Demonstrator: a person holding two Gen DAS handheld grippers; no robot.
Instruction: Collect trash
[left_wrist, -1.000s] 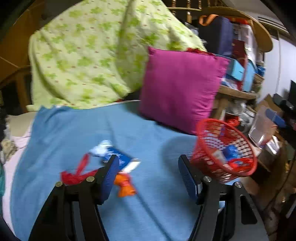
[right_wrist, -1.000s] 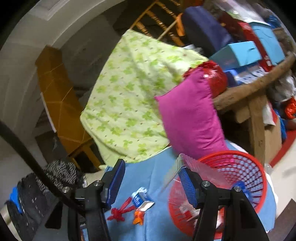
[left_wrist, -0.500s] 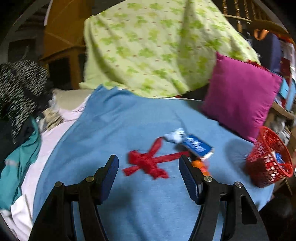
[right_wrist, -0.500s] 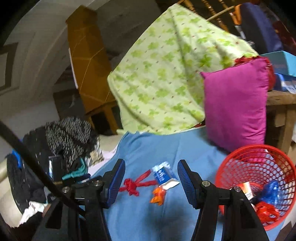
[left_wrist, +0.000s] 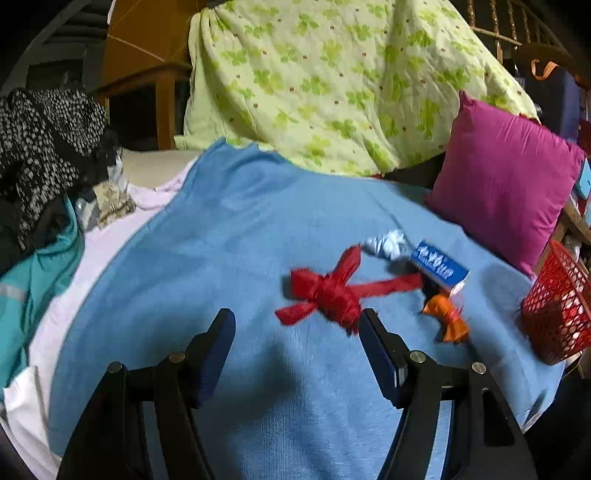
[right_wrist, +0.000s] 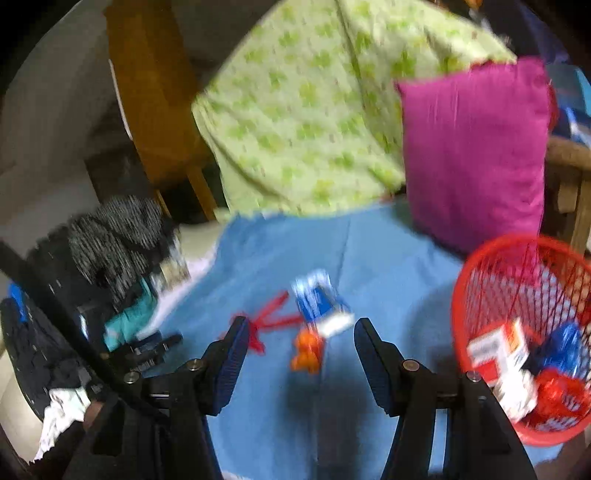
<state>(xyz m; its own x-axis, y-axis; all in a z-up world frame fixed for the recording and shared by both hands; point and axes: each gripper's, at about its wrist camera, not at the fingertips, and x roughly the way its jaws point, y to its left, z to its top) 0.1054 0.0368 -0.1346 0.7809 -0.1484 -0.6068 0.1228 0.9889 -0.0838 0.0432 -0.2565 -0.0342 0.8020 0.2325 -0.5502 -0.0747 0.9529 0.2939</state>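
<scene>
Ribbon: red ribbon (left_wrist: 334, 295) mid-frame, soft, light; pinch its knot | both hand-held grippers: left hand-held gripper (left_wrist: 295, 354), right hand-held gripper (right_wrist: 297, 354) agape, empty

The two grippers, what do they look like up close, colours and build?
Both look alike. The left gripper and the right gripper each have a black frame whose two arms carry silver round screws and end in dark blue ribbed pads. A black cable crosses the right wrist view.
</scene>
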